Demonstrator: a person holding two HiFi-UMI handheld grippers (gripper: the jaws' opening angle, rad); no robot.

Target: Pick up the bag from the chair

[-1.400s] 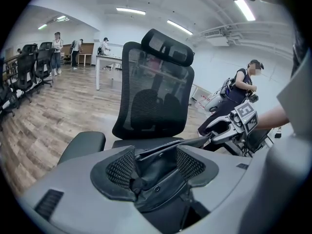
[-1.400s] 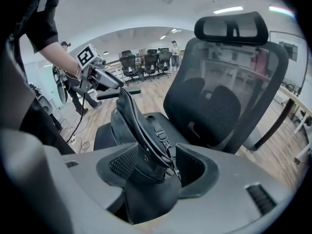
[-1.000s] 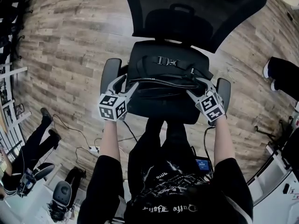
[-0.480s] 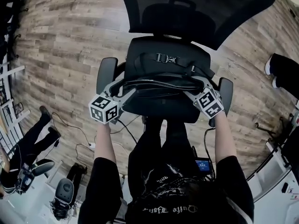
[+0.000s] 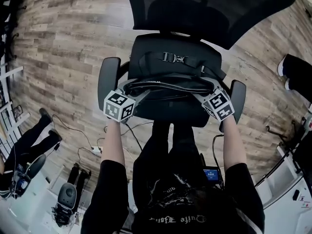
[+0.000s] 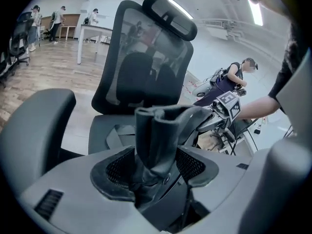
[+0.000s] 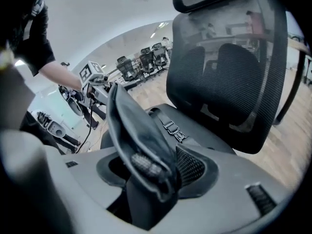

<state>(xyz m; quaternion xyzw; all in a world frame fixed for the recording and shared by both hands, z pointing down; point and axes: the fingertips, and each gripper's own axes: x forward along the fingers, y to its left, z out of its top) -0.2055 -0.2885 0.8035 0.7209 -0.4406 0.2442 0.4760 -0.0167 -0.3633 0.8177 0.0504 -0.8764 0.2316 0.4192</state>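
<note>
A black bag (image 5: 170, 65) with a buckled strap (image 5: 175, 59) lies on the seat of a black office chair (image 5: 210, 12). My left gripper (image 5: 137, 88) is shut on the bag's near left end, and my right gripper (image 5: 202, 93) is shut on its near right end. The bag's top edge is stretched between them. In the left gripper view, folded bag fabric (image 6: 157, 135) stands up out of the jaws. In the right gripper view, the bag's zipped edge (image 7: 140, 150) is pinched the same way, with the strap buckle (image 7: 171, 127) beyond it.
The chair's armrests (image 5: 108, 77) (image 5: 237, 97) flank the bag just outside my grippers. Its mesh backrest (image 6: 141, 65) rises behind the seat. Cables (image 5: 87, 152) trail over the wooden floor at the left. A person's legs (image 5: 29, 143) are at the far left and a shoe (image 5: 295, 72) at the right.
Both grippers keep their hold on the bag's ends. The left gripper swung out left, then came back. The bag's top edge sits slightly higher in view.
</note>
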